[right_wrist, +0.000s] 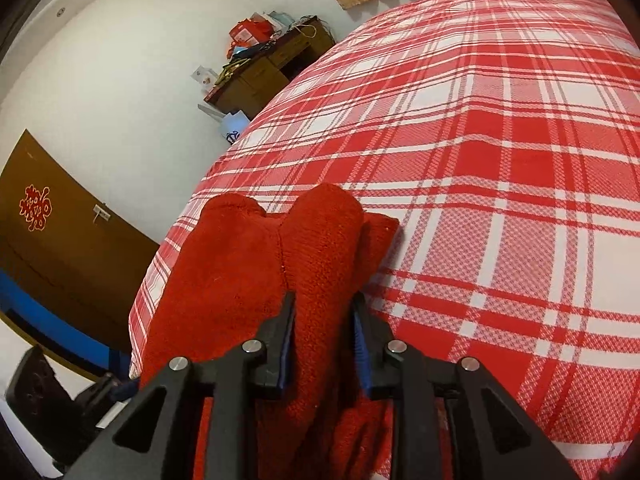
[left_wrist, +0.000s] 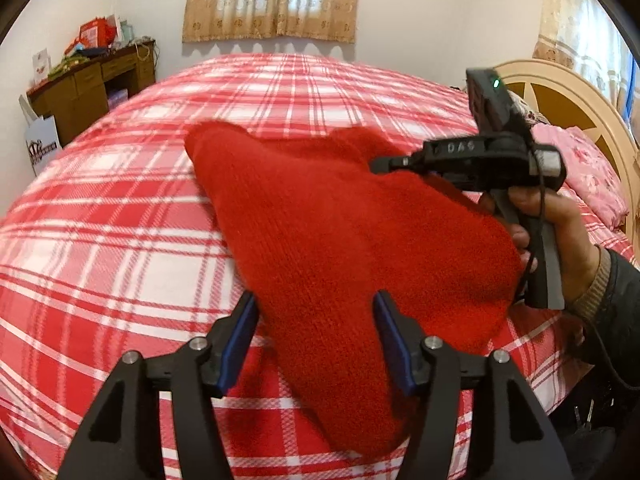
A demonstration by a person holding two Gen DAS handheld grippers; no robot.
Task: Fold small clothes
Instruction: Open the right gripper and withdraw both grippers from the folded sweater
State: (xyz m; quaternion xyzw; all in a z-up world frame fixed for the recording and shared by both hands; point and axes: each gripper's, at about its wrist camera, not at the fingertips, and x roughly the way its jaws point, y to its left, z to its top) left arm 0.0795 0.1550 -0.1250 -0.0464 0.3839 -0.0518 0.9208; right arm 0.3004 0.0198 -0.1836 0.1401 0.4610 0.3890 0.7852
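The red knit garment [left_wrist: 340, 232] lies across your plaid bedspread [left_wrist: 120, 240], and in the left wrist view its long axis runs from the lower middle of the frame up toward the upper left, ending in two rounded lobes. Your left gripper [left_wrist: 316, 344] has its blue-padded fingers [left_wrist: 240, 344] spread wide, the knit running between them; the cloth there is motion-blurred, so you can't quite tell whether the pads touch it. At the right of that frame your right hand [left_wrist: 560, 232] holds the other tool by its handle, over the garment's right edge.

The right wrist view gives you what the left one doesn't: the right gripper [right_wrist: 324, 340] has its fingers drawn in close on a raised fold of the garment [right_wrist: 248, 280], gripping it. Here the cloth points from the bottom centre up toward mid-frame. A brown desk [right_wrist: 256, 76] stands at upper centre, a brown door [right_wrist: 60, 232] at left.
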